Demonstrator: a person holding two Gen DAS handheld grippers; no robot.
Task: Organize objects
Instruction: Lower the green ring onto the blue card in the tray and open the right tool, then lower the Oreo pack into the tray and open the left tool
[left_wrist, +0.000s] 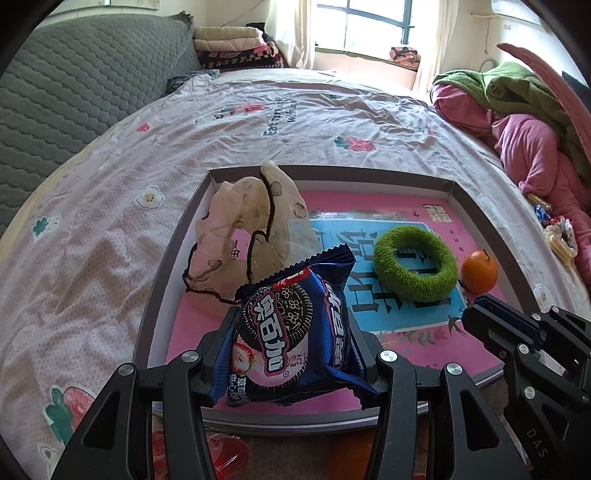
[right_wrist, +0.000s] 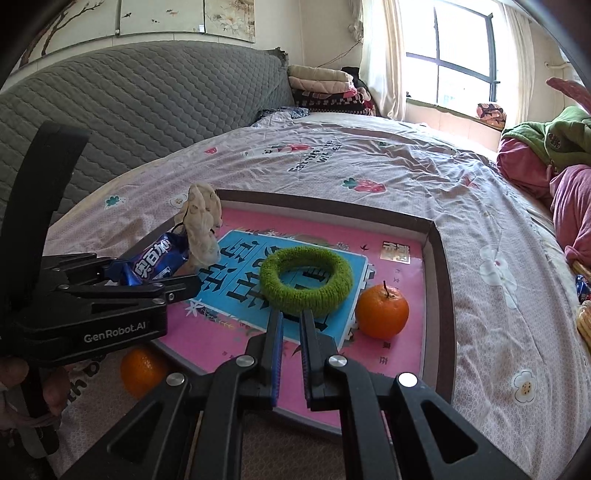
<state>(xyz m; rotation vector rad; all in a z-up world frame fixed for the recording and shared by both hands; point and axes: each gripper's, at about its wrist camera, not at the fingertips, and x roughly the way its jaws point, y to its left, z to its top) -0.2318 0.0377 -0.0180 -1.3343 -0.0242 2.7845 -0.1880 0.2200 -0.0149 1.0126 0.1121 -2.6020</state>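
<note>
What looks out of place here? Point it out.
One orange lies on the bedspread outside the tray, while the other orange, the green ring and the cloth bag sit inside.

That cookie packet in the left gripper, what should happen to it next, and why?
Probably lower it and let go. The left gripper holds the cookie packet just above the tray, where the green ring, an orange and a cloth bag already lie.
</note>
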